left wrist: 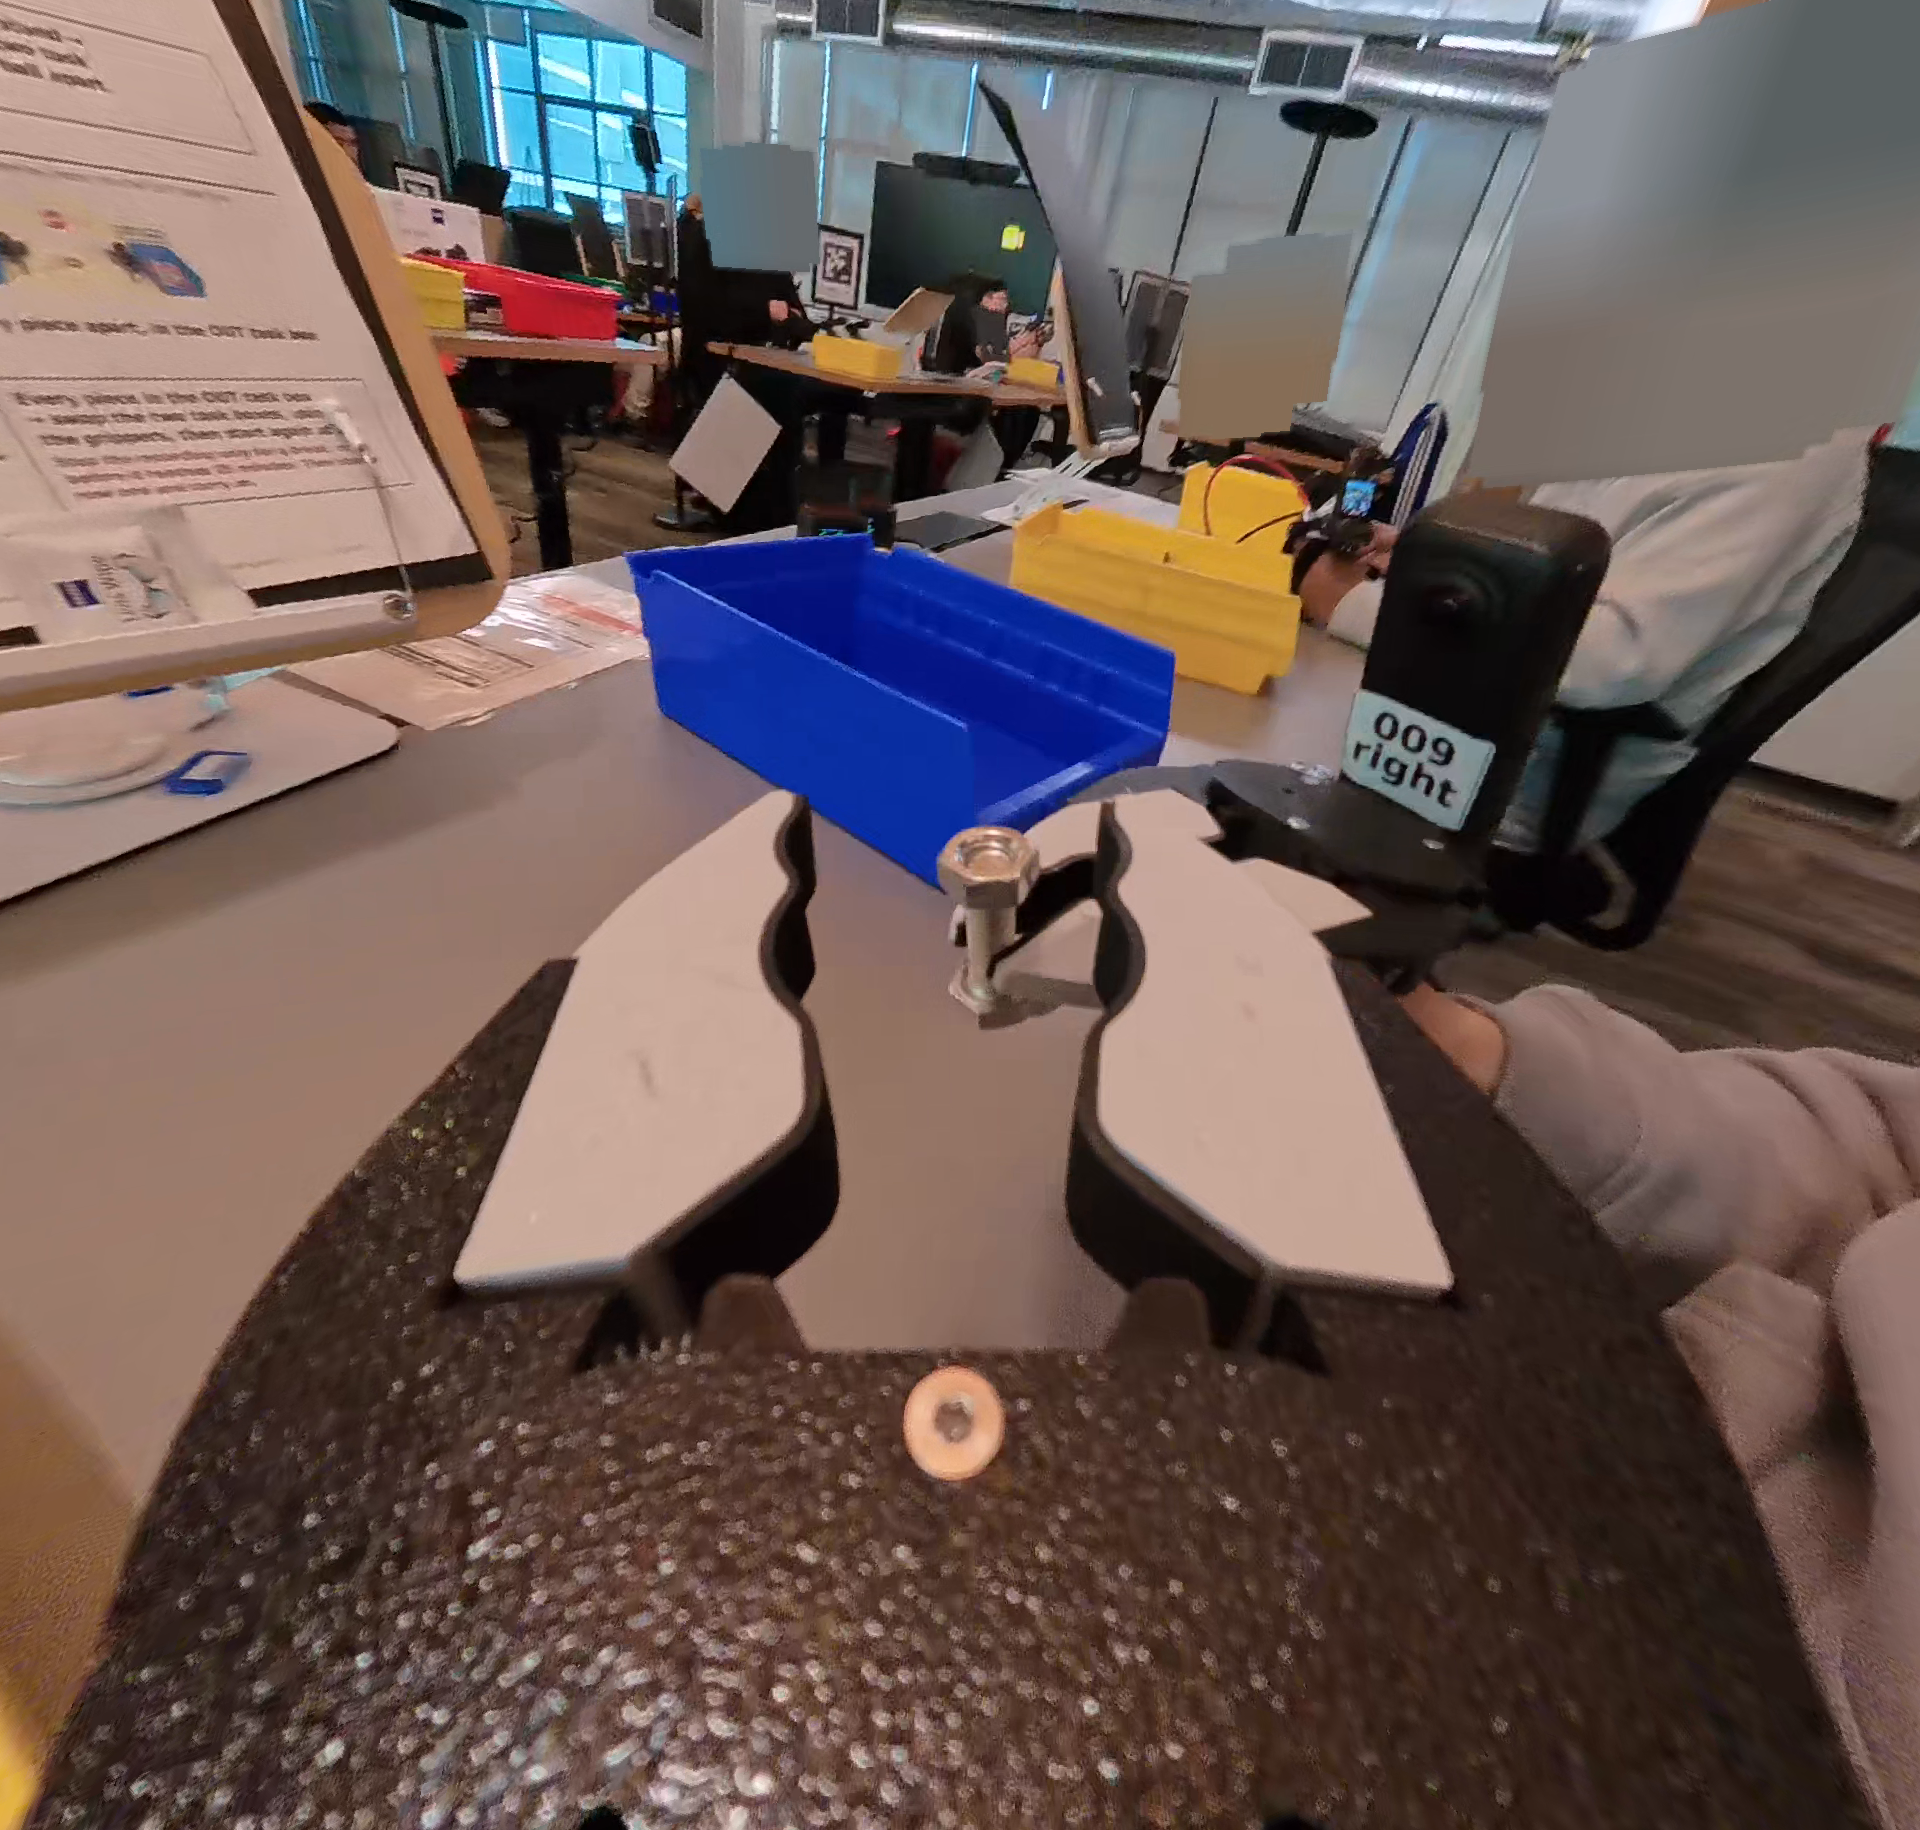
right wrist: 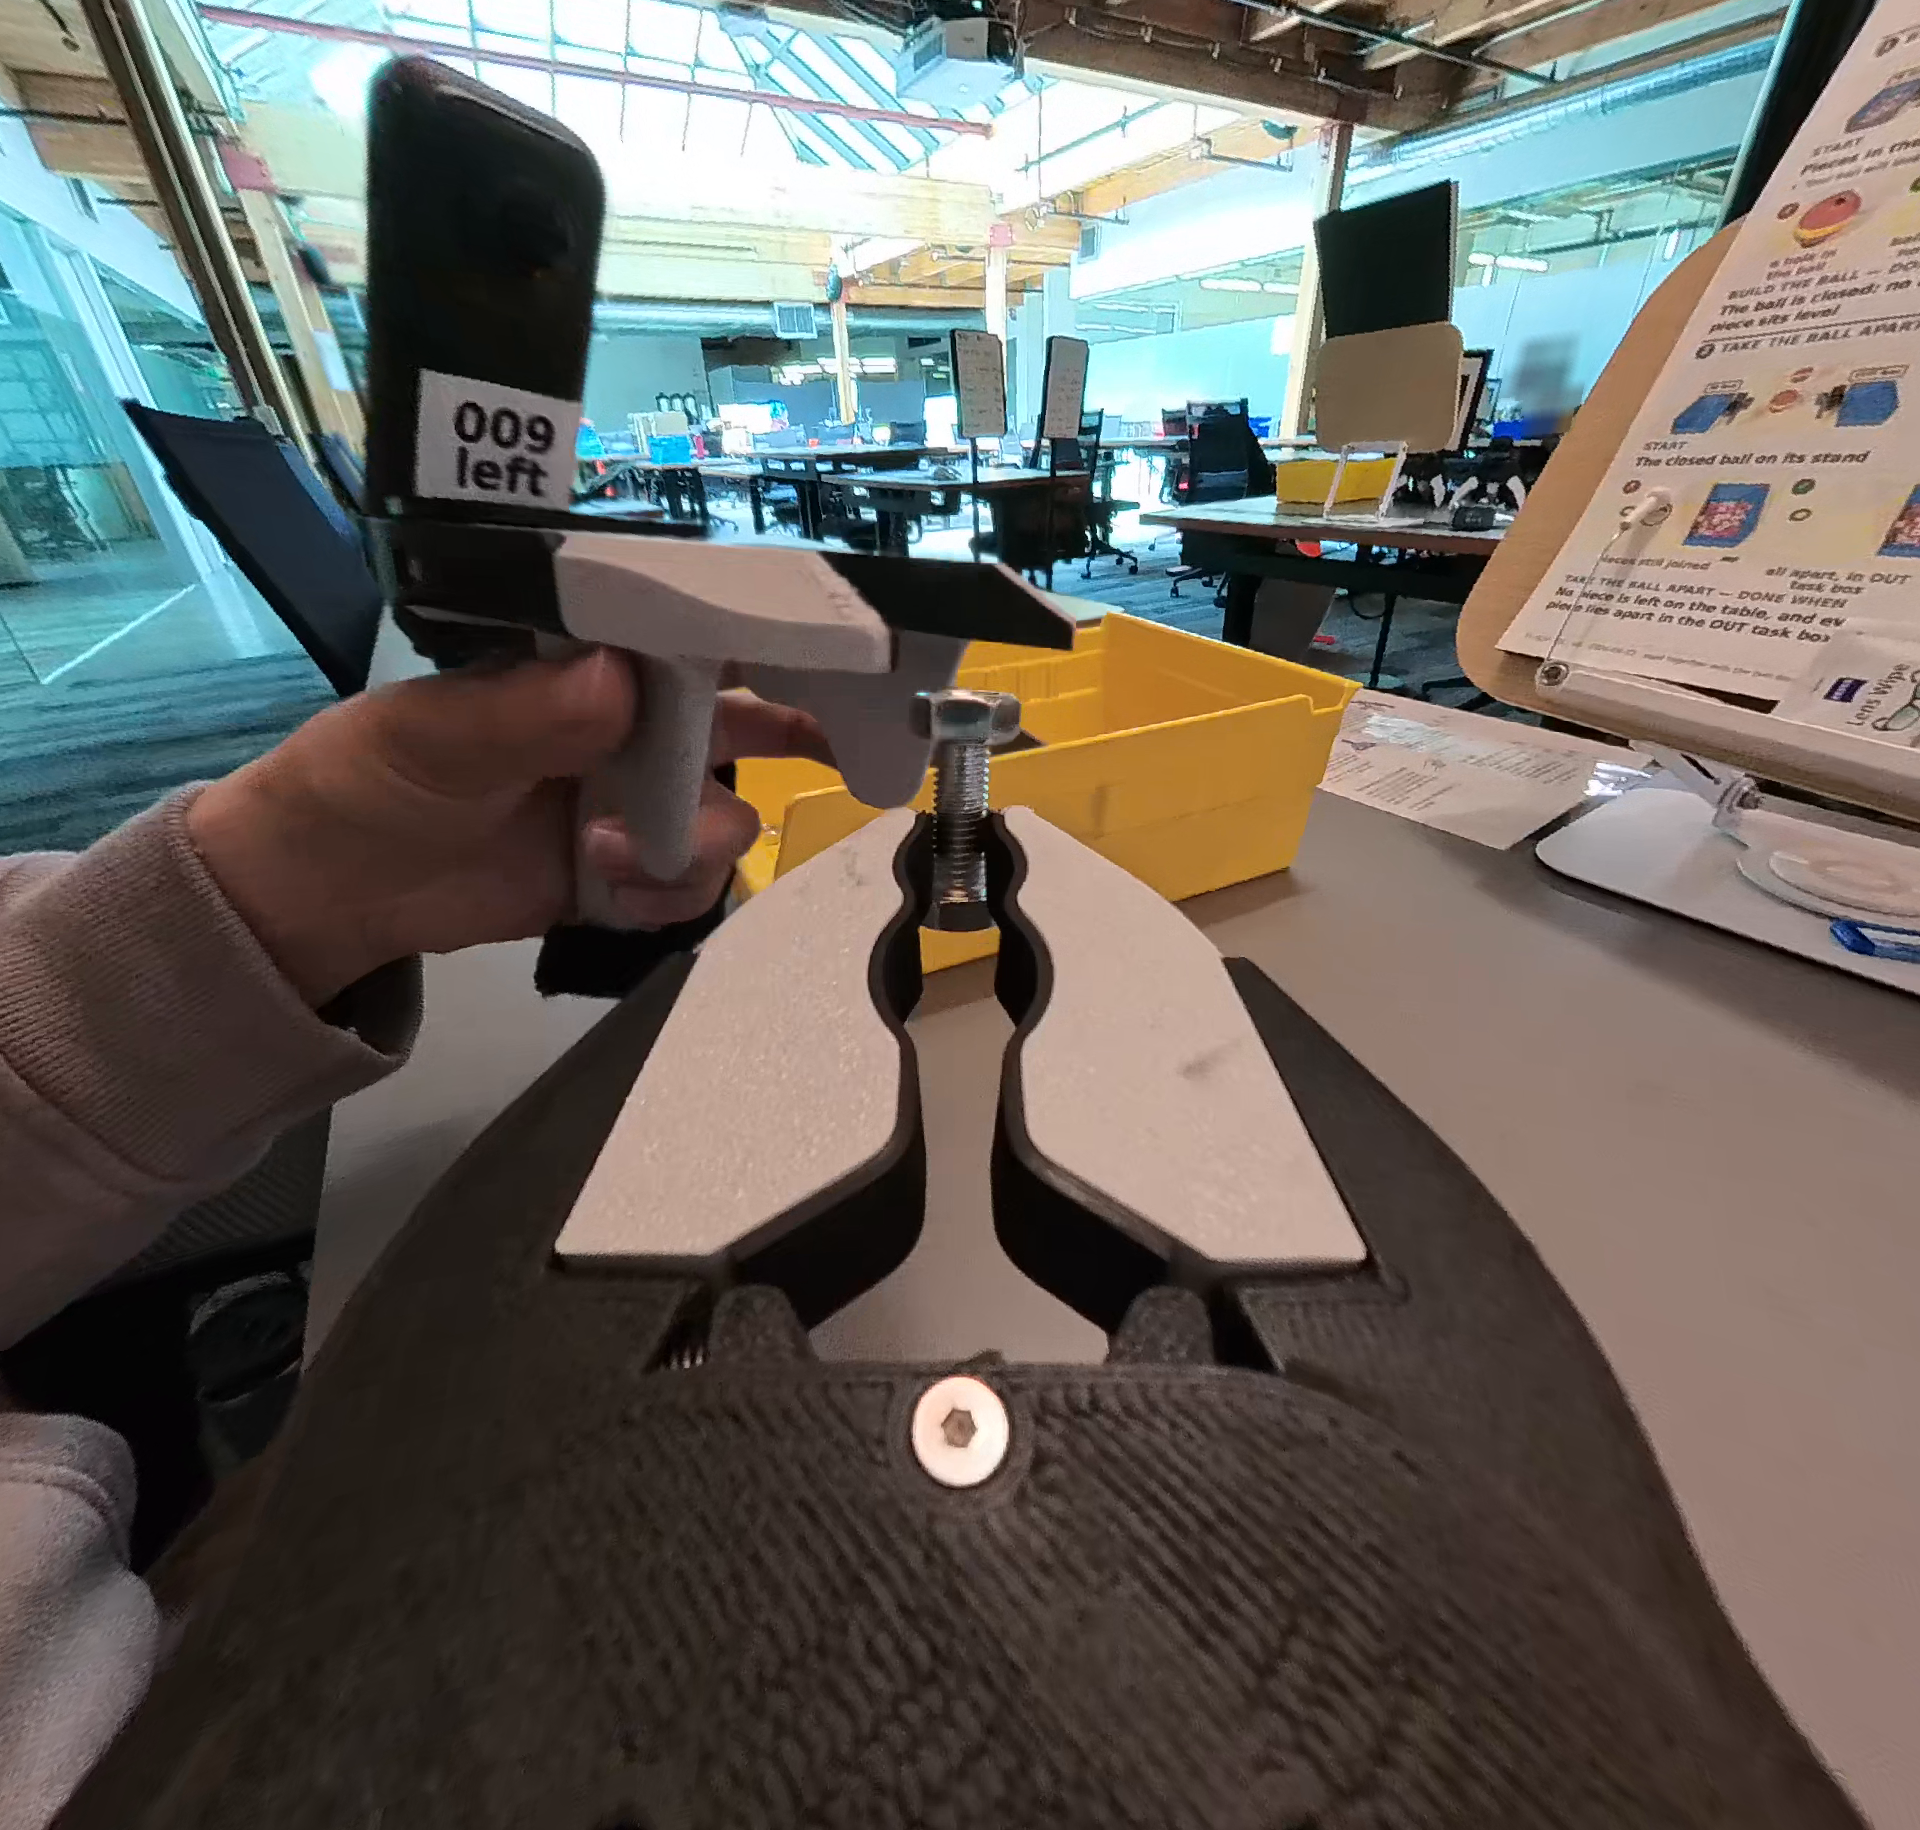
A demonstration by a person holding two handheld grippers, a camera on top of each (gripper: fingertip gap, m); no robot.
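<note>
My right gripper (right wrist: 958, 850) is shut on a silver bolt (right wrist: 962, 824) and holds it upright by its lower shank, above the grey table (right wrist: 1558, 1105). A silver hex nut (right wrist: 964, 715) sits at the top of the bolt. My left gripper (left wrist: 956, 845) is open around that nut (left wrist: 987, 861). The nut stands nearer the right finger (left wrist: 1153, 876), with a gap to both pads. The left gripper's white fingers (right wrist: 727, 606) show side-on in the right wrist view, held by a hand (right wrist: 416, 824). The right gripper's black body (left wrist: 1340, 845) shows at the right of the left wrist view.
An open blue bin (left wrist: 831, 679) stands just beyond the left gripper, with a yellow bin (left wrist: 1143, 585) behind it. The yellow bin (right wrist: 1143, 762) lies just past the bolt in the right wrist view. A document stand (left wrist: 208, 326) with printed sheets stands beside them. A person sits at the table's far right. Left and right tips are no more than a few centimetres apart.
</note>
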